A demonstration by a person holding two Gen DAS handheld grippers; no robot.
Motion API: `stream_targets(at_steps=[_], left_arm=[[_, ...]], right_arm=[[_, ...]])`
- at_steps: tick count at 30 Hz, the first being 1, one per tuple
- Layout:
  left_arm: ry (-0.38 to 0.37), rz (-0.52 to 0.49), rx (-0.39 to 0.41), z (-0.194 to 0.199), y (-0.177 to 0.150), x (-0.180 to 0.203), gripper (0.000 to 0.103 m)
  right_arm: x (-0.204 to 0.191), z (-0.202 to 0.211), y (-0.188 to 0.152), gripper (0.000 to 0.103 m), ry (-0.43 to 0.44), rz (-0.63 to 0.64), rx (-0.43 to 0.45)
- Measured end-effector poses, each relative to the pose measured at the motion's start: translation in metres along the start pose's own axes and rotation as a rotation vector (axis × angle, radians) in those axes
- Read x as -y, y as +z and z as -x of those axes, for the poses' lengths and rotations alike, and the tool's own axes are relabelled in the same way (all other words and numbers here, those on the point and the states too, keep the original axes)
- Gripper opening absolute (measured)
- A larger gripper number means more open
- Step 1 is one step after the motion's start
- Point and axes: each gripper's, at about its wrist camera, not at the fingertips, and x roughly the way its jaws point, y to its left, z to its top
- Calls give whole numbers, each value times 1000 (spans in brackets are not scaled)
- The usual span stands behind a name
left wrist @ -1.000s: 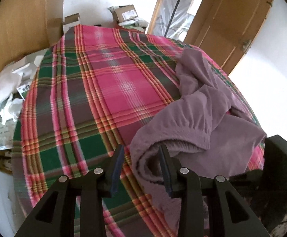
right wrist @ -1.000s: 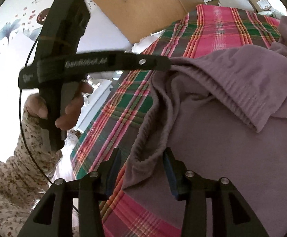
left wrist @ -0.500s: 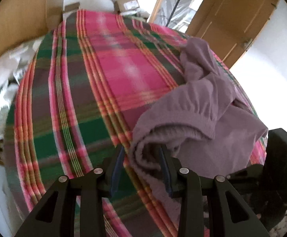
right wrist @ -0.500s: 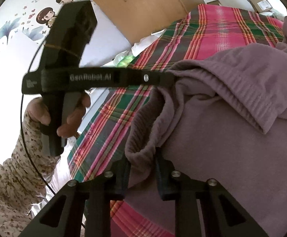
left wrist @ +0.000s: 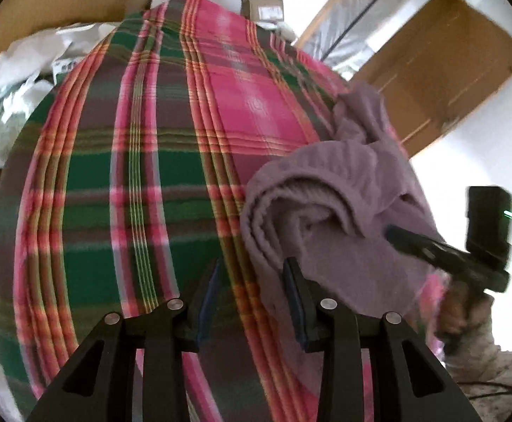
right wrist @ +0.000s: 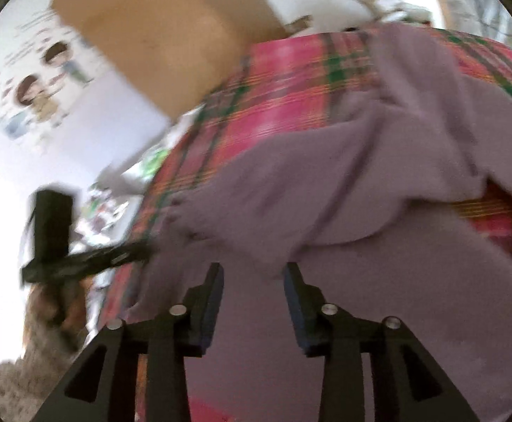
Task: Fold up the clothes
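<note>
Two grippers, both spread wide and empty: left gripper (left wrist: 252, 281) beside the bunched waistband, right gripper (right wrist: 252, 281) over it. Mauve sweatpants (left wrist: 343, 190) lie crumpled ahead on plaid cloth (left wrist: 132, 183). No fold made; all folding remains.

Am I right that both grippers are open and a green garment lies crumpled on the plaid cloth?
Not quite: the garment is purple, as the left wrist view shows. The left gripper and right gripper are open, and the plaid cloth lies beneath.

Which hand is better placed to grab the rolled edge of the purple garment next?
Left. Its open tongs sit beside the rolled edge of the purple garment; the right tongs hover open over flatter cloth.
</note>
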Motion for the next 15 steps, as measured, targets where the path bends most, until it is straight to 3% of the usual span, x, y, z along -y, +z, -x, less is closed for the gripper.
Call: stream_targets(at_steps=[4,8,11,15], left_arm=[[52,29,37,11,-29,10,38],[-19,92,78,20,-50,20,42],[-7,93,95,28,-58,30,42],[32,119,125,32,-66,43,43]], right_arm=[[20,-17,11,42,38,-87,-22],[20,-35,20,42,89,-131,-56],[21,-36,22,43,155,-156,-58],[25,-34,19,42,176,-183,-63]])
